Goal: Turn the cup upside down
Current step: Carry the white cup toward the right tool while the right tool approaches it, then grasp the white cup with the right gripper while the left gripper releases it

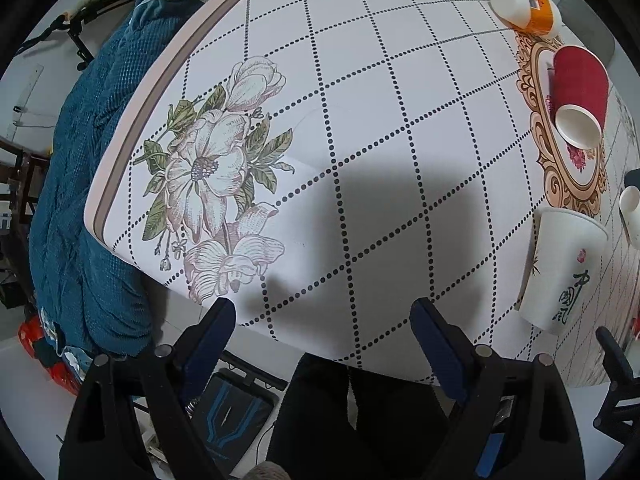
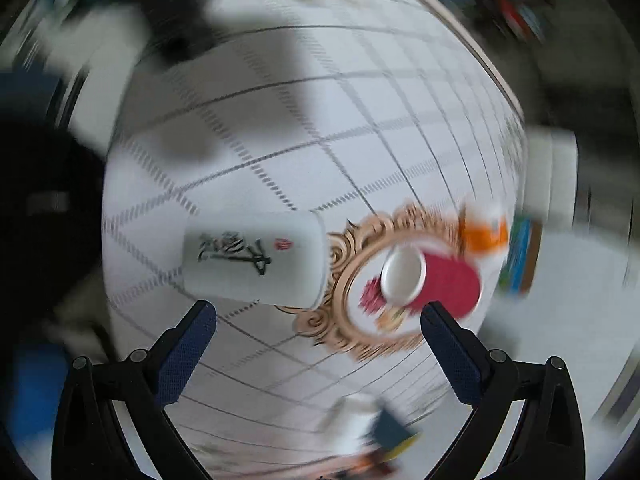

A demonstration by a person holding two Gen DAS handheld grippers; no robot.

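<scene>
A white paper cup with black brush lettering stands on the white tablecloth with dotted diamond grid; whether mouth up or down is unclear. Beyond it, a red paper cup with white interior sits tilted on an ornate printed frame. The left gripper hovers with fingers apart, holding nothing. The right gripper is likewise spread and empty; its view is heavily motion-blurred, leaving background objects unreadable.

Left view sharp, right view motion-blurred
</scene>
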